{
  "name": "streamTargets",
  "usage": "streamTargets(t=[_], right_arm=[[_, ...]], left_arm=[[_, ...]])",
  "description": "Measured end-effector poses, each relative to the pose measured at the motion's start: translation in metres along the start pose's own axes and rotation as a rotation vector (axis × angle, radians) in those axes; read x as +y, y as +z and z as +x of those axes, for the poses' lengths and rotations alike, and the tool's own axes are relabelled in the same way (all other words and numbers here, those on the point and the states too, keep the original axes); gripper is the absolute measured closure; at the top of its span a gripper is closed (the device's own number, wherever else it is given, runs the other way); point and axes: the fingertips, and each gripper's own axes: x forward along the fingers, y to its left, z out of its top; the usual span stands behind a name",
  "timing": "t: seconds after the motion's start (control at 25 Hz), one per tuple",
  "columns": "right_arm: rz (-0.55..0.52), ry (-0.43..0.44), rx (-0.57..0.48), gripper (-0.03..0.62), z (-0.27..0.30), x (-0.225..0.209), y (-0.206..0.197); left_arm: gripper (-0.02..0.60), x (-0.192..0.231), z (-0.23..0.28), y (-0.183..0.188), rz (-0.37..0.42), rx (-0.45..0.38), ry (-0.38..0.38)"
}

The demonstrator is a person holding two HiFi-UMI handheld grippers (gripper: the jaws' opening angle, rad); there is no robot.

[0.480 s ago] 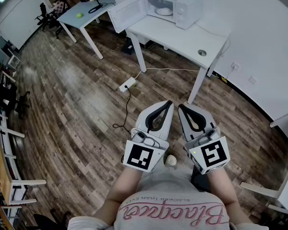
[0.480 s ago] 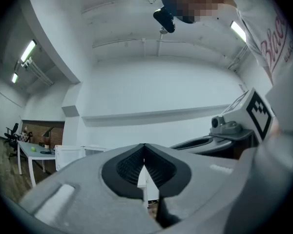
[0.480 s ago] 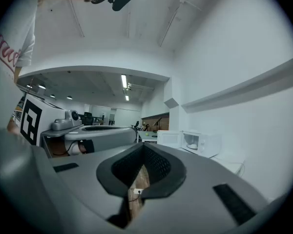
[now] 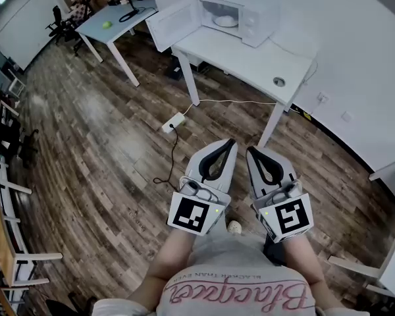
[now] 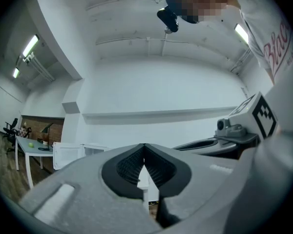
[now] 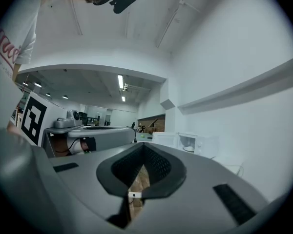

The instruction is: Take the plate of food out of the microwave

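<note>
Head view: boxy white microwave [image 4: 253, 20], door open, holds what looks like a pale round plate [image 4: 225, 21]. Left gripper [image 4: 230, 142] and right gripper [image 4: 249, 149]: ribbed dark jaws together, empty.

White table [image 4: 250, 61] w/ microwave [image 4: 247, 20] (door open).

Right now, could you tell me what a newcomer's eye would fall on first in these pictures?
The white microwave stands on the white table at the top of the head view, its door swung open and a plate visible inside. Nearer, the left tongs and right tongs are held side by side above the wooden floor, both shut and empty, well short of the table.
</note>
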Motion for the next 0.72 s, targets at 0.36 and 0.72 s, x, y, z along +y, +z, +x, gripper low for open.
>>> streamTargets(t=[0.36, 0.72], right_arm=[[0.069, 0.025, 0.014, 0.583, 0.05, -0.015, -0.005], [0.083, 0.049, 0.073, 0.582, 0.12, -0.025, -0.003]], left_arm=[[0.575, 0.047, 0.03, -0.017, -0.063, 0.068, -0.053], [0.574, 0.101, 0.059, -0.021, -0.154, 0.122, -0.109]])
